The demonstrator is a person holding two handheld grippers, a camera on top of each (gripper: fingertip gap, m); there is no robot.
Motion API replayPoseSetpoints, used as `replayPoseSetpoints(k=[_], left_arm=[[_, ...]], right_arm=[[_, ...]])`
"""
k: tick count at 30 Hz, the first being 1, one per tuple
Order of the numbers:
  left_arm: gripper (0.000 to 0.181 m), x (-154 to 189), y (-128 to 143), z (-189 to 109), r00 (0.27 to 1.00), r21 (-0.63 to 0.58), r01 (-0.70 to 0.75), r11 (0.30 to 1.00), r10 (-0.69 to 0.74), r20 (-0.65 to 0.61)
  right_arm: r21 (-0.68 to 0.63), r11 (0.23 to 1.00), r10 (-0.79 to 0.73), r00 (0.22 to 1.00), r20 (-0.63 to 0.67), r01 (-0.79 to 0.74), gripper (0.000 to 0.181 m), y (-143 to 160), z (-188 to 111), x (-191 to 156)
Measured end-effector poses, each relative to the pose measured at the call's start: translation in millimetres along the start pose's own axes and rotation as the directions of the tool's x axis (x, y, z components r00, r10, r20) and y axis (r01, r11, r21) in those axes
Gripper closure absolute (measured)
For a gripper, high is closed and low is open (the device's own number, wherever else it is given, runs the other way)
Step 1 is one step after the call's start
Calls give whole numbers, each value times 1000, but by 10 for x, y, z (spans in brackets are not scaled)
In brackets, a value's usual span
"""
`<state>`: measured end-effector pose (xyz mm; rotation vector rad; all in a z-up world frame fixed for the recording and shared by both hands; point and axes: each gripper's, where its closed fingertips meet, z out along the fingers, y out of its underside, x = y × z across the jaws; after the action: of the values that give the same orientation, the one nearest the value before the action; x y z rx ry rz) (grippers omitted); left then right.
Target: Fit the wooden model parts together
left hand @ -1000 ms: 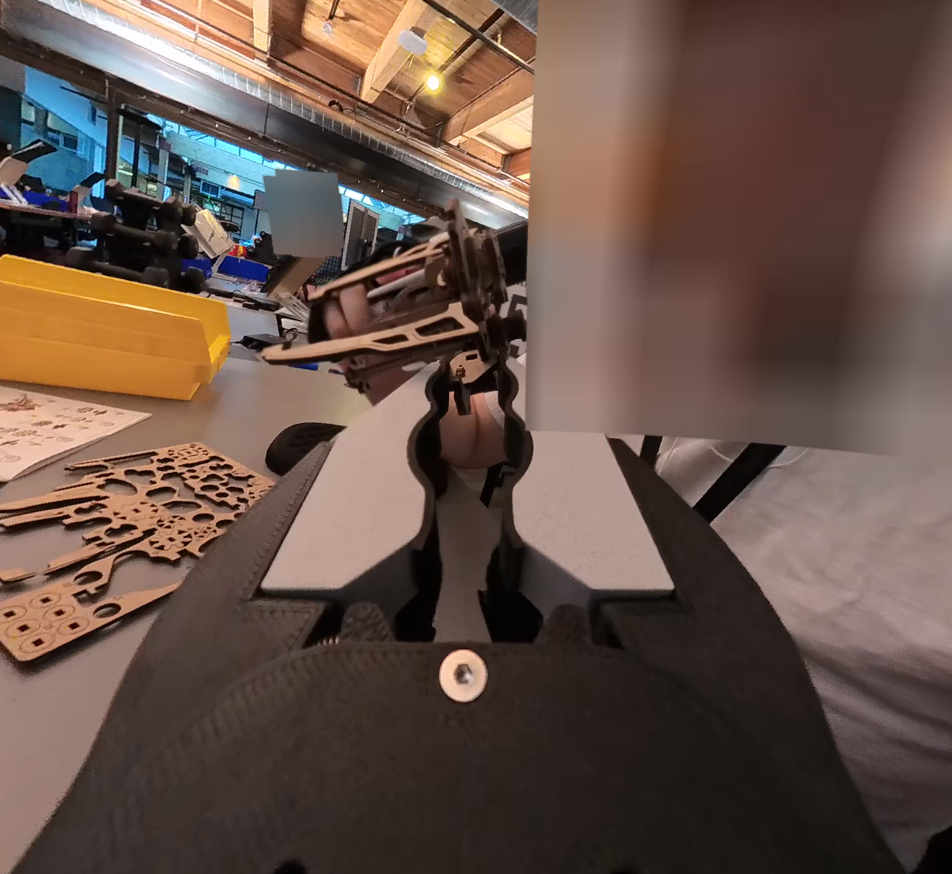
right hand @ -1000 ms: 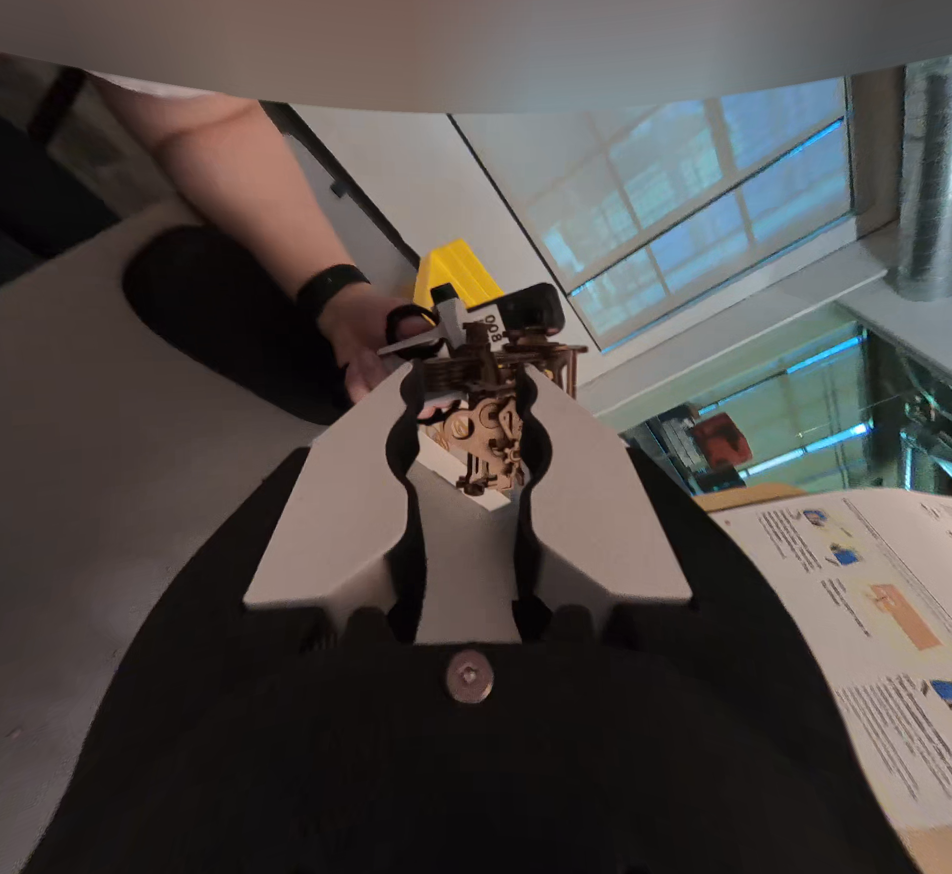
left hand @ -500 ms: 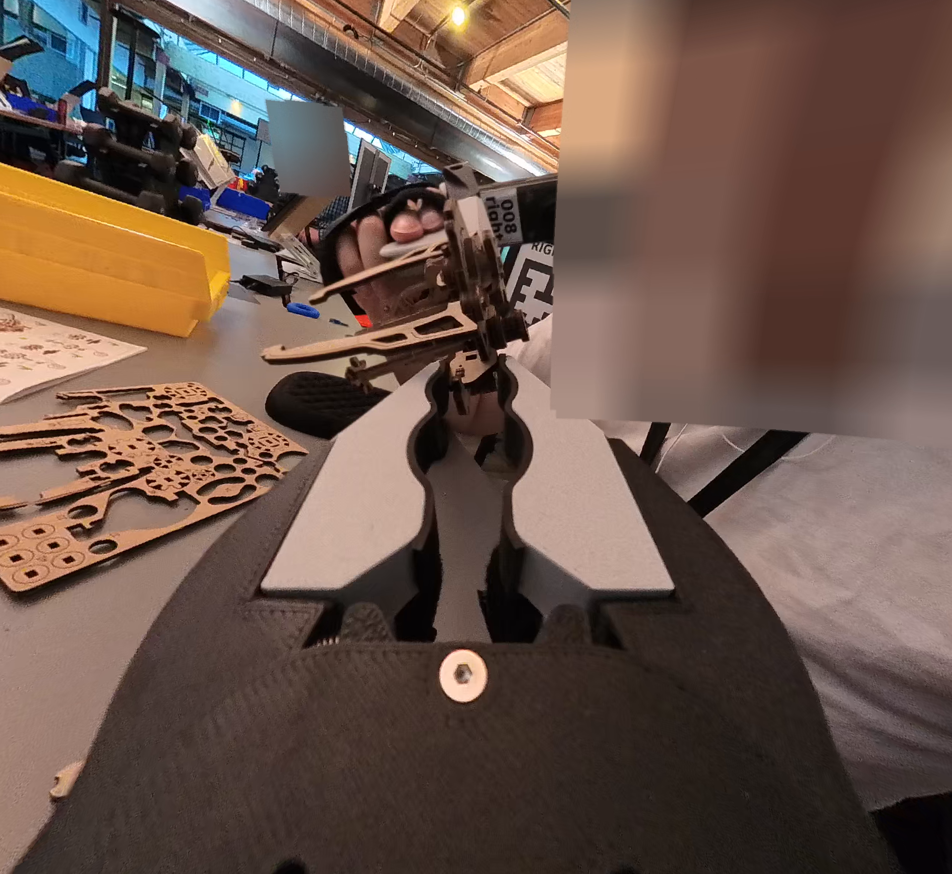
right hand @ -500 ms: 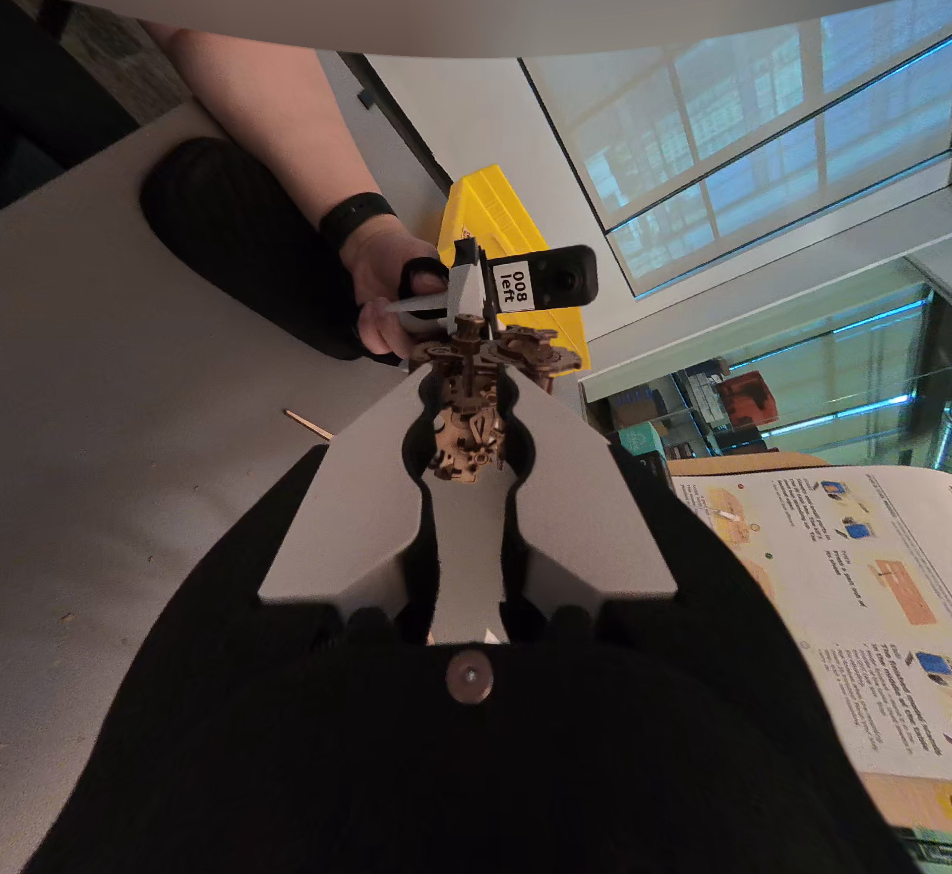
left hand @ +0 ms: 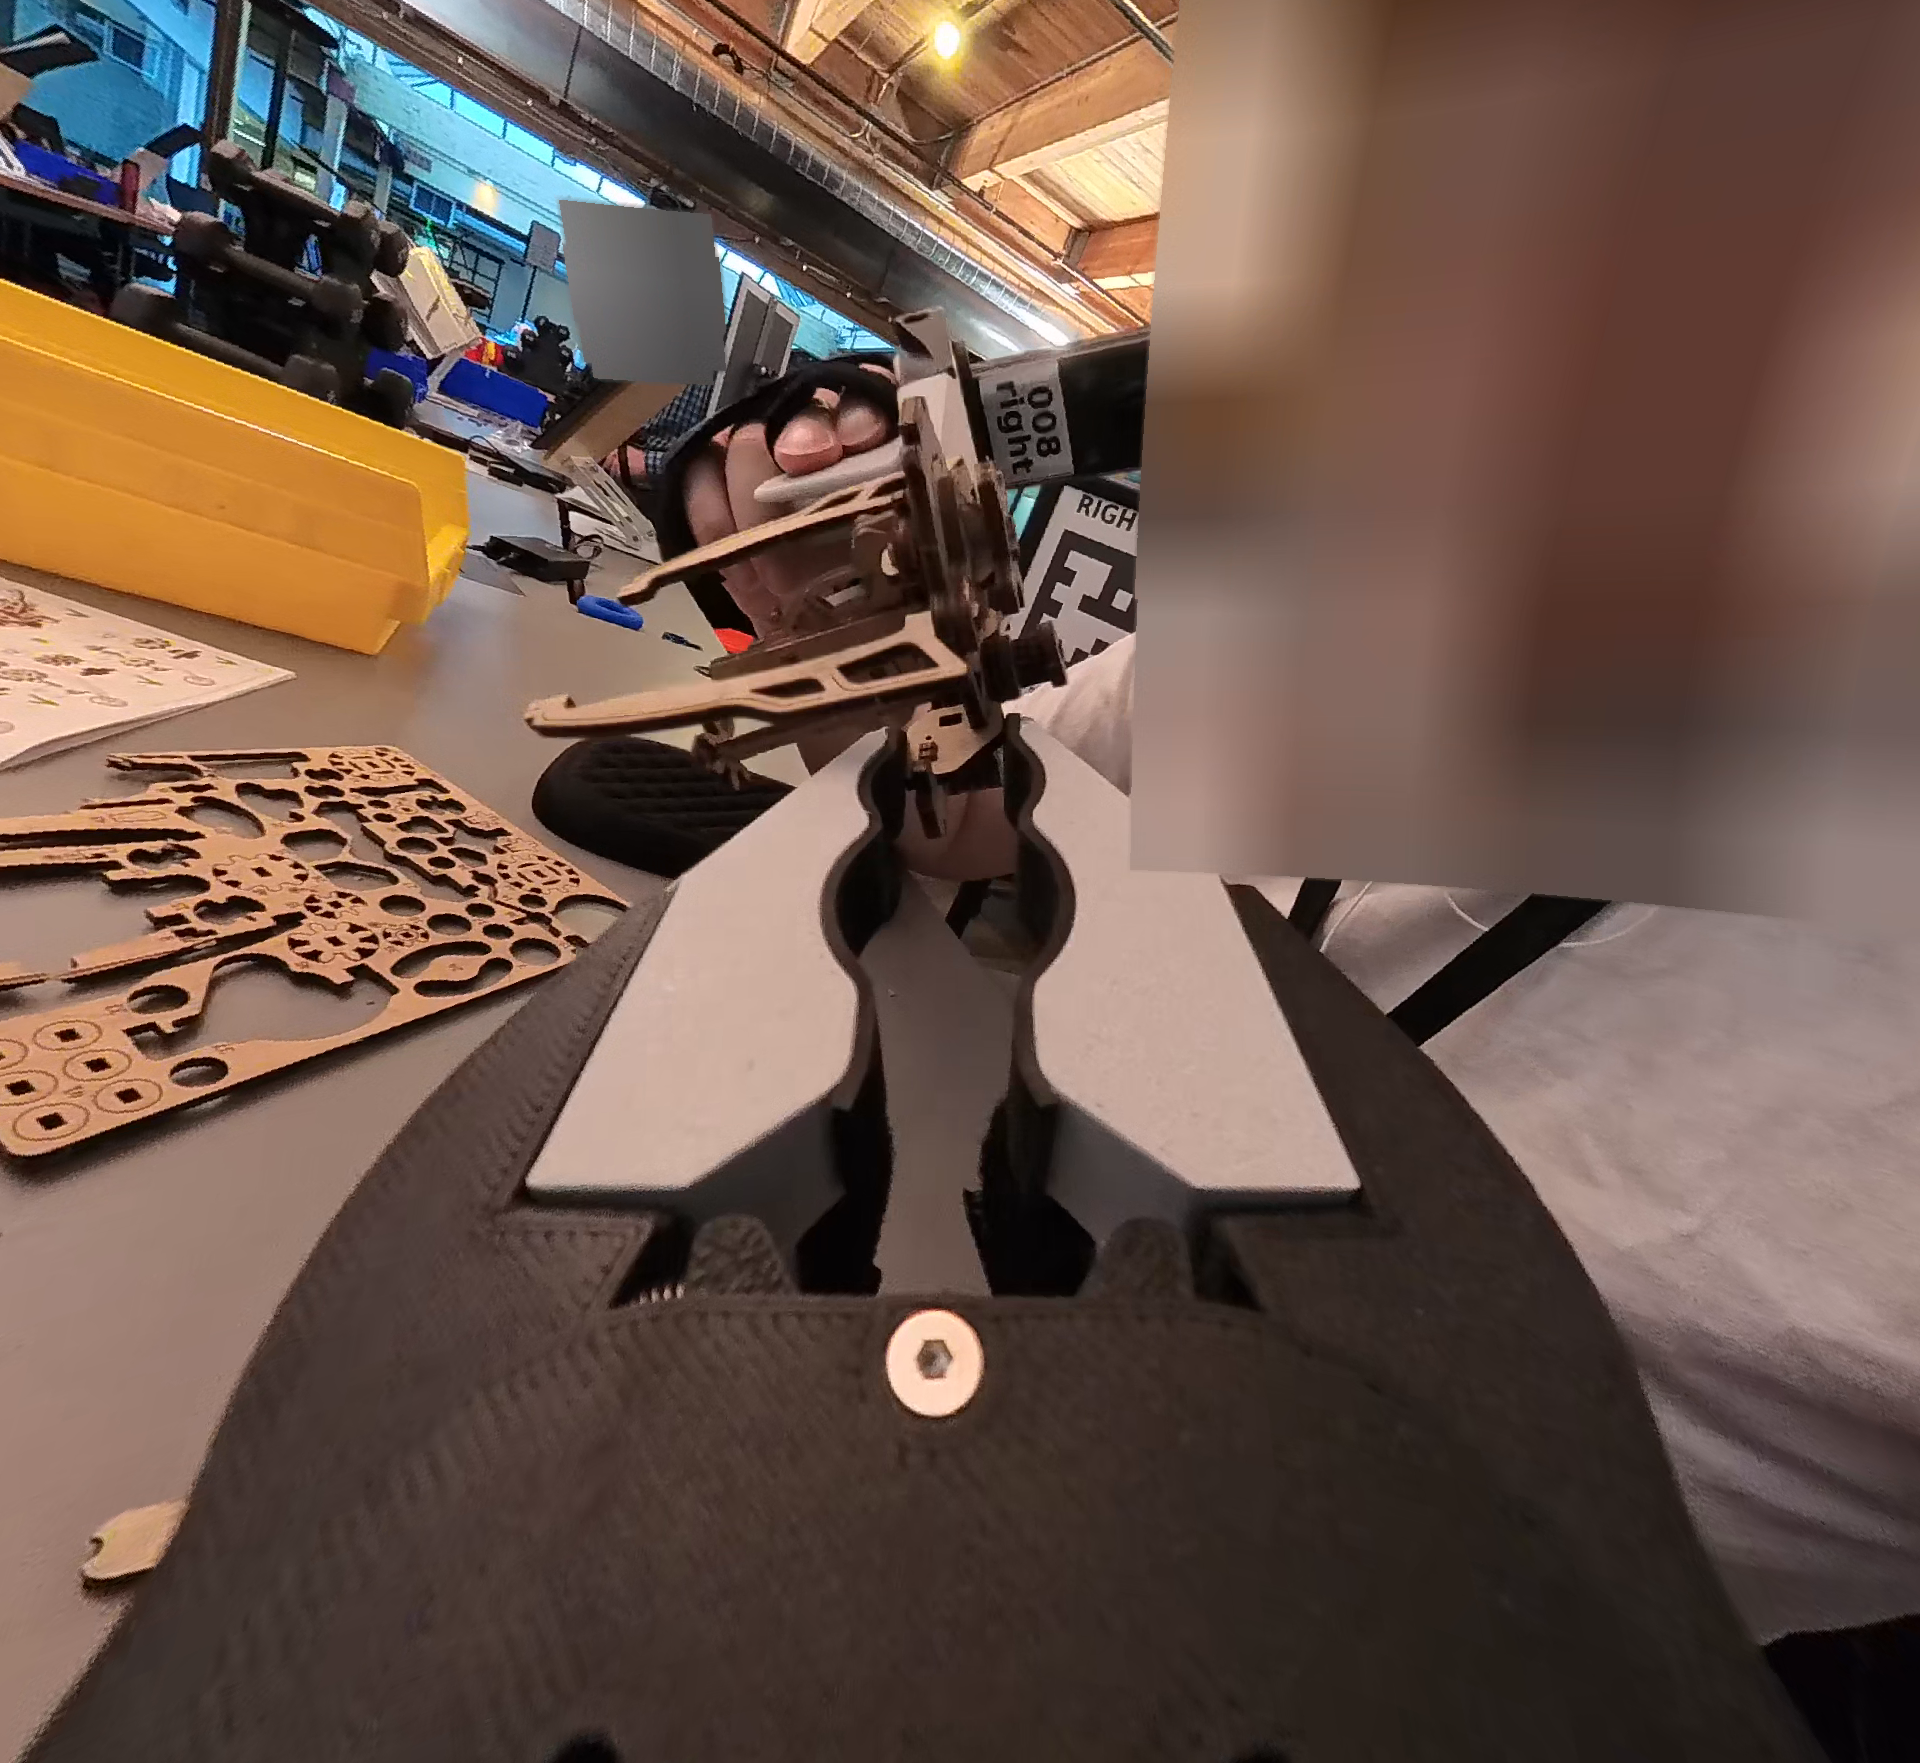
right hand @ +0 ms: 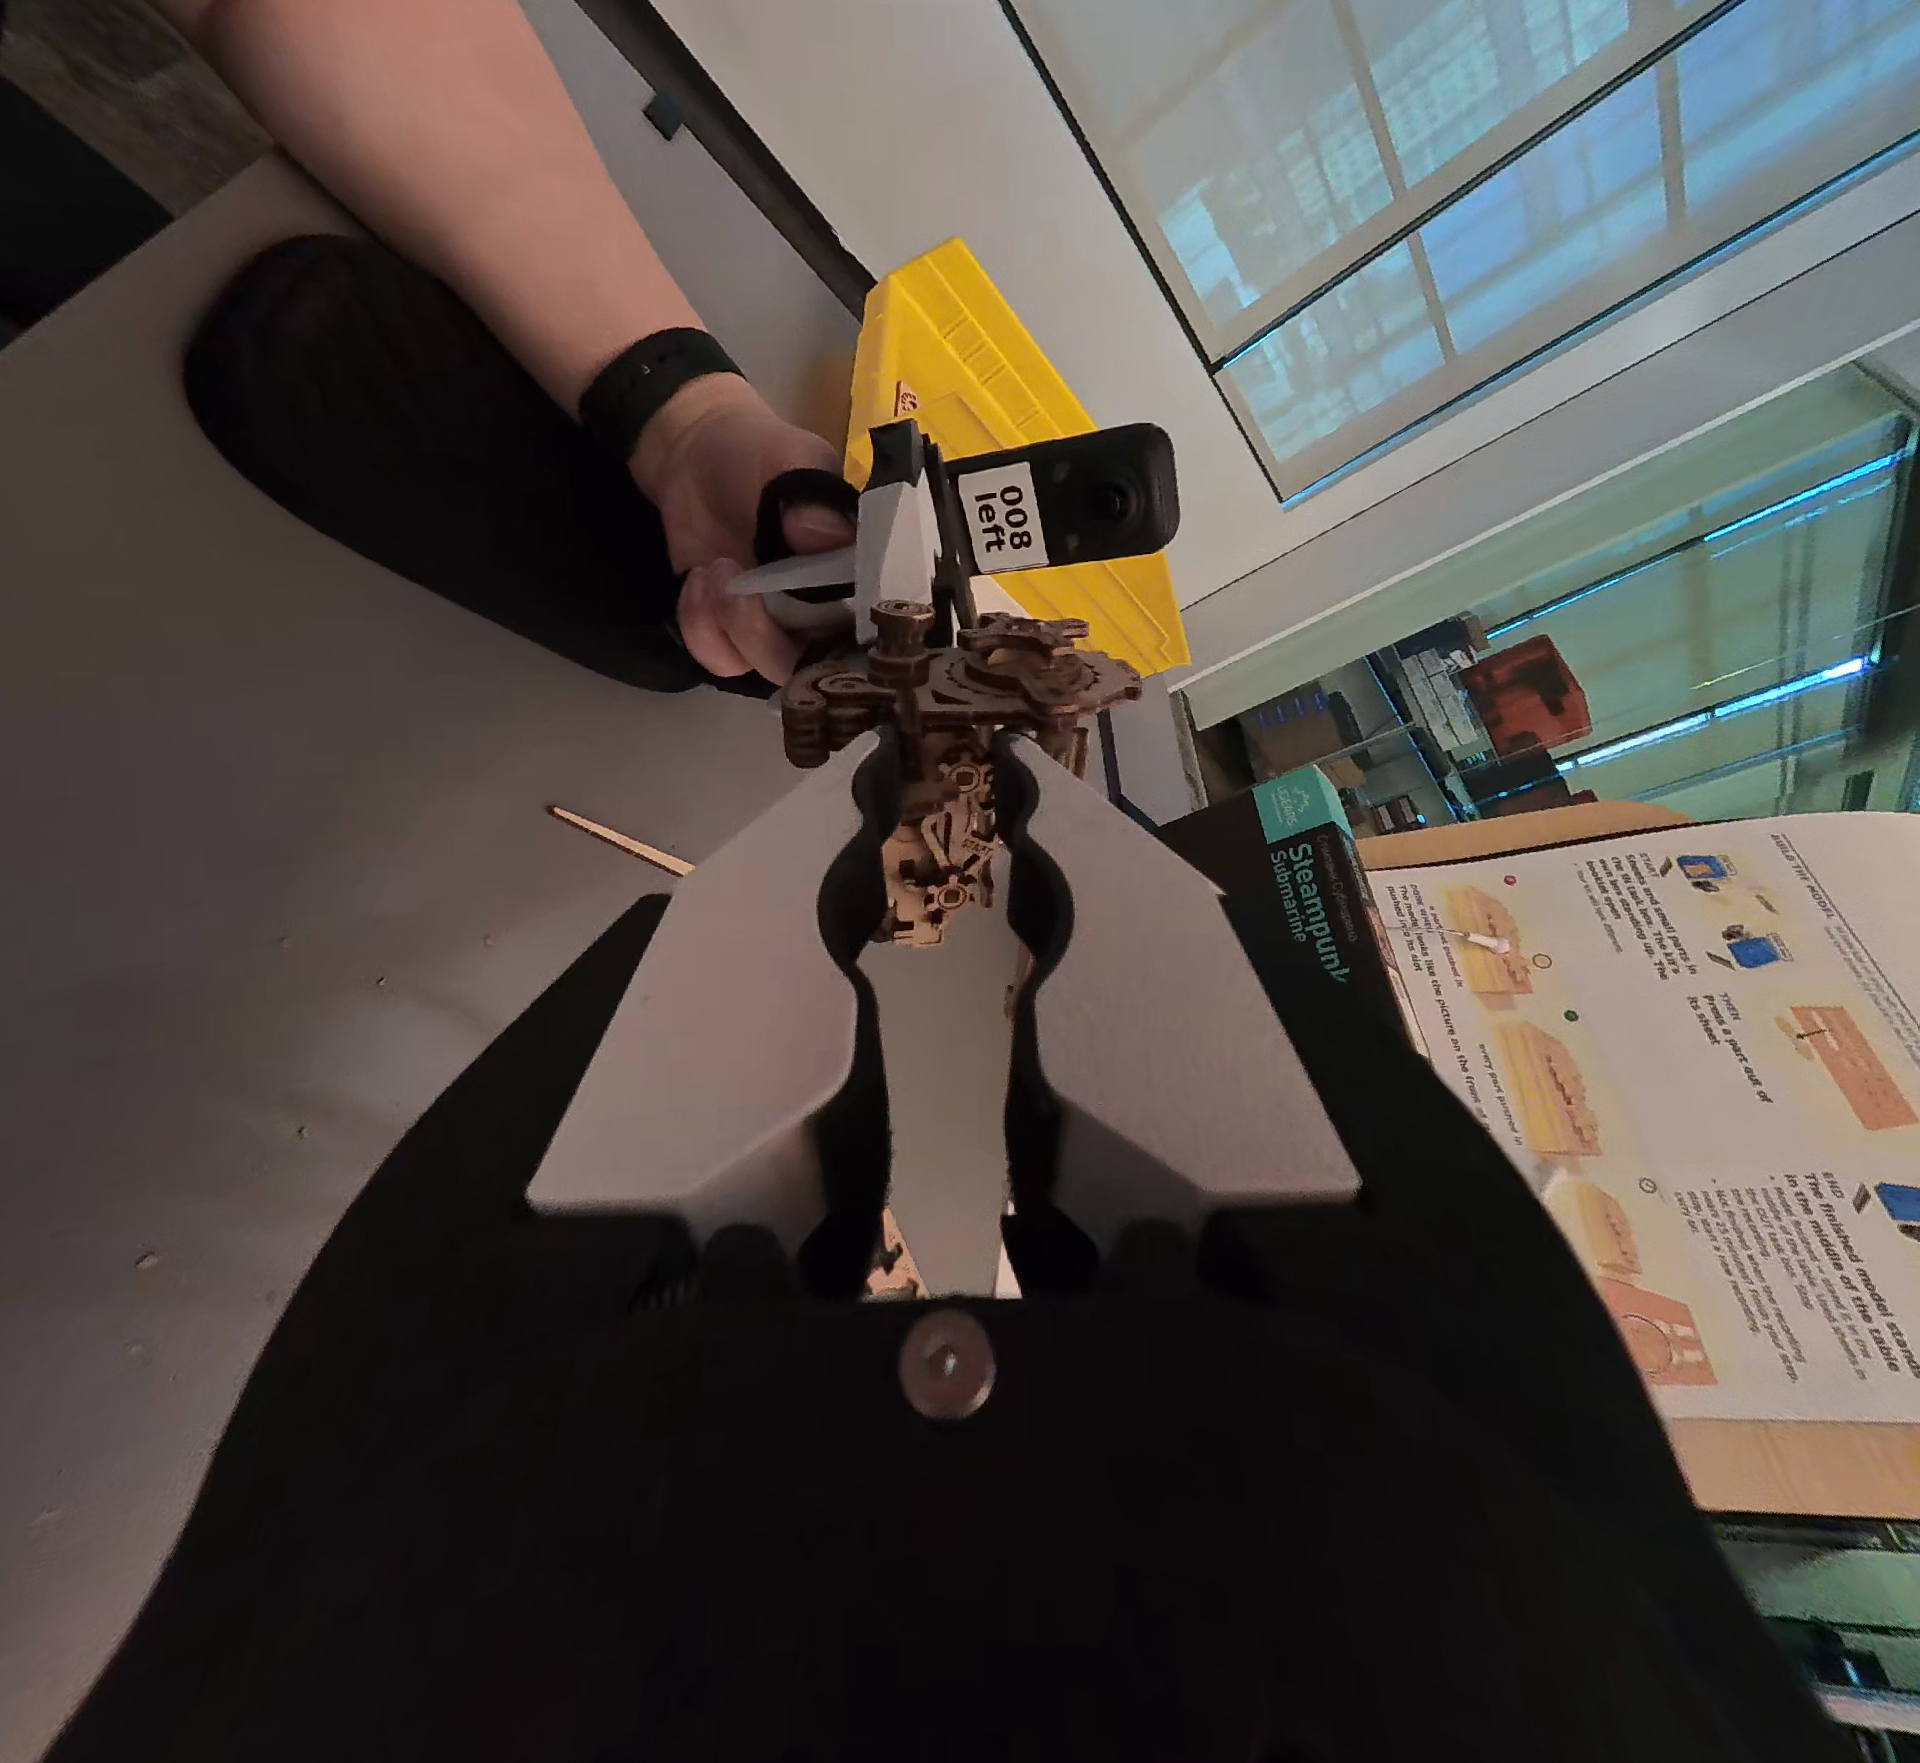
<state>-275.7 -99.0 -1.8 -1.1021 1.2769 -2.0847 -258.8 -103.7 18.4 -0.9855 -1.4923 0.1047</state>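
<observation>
A brown wooden model (left hand: 831, 664) with long arms and gears is held in the air above the grey table (left hand: 125, 1298), between both grippers. My left gripper (left hand: 940, 757) is shut on a small lower tab of the model. My right gripper (right hand: 940, 757) is shut on the model (right hand: 956, 685), whose body sits between its fingers. Each gripper faces the other: the right one (left hand: 935, 425) shows behind the model in the left wrist view, the left one (right hand: 894, 529) in the right wrist view.
Punched-out wooden sheets (left hand: 260, 913) and a small loose wooden piece (left hand: 130, 1537) lie on the table at left. A yellow bin (left hand: 208, 487), a paper sheet (left hand: 94, 664) and a black pad (left hand: 644, 799) are farther off. An instruction page (right hand: 1662, 1090), a dark box (right hand: 1299, 913) and a thin stick (right hand: 613, 835) show at right. The tips of both grippers are at nearly the same place.
Both grippers have turned and tilted downward together with the model still held. More of the table, sheets and box shows now. The model's gear end now faces the right wrist view.
</observation>
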Motion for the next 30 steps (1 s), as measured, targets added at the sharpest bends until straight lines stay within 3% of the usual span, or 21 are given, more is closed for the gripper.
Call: replayPoseSetpoints(k=[12, 30], left_arm=[[165, -70, 2, -7, 997, 12, 71, 997, -71, 14], [166, -65, 30, 4, 999, -7, 47, 999, -47, 17]], right_arm=[[-11, 1000, -27, 1000, -4, 27, 168, 76, 12, -4], [-16, 997, 72, 997, 32, -71, 170, 90, 26, -26]])
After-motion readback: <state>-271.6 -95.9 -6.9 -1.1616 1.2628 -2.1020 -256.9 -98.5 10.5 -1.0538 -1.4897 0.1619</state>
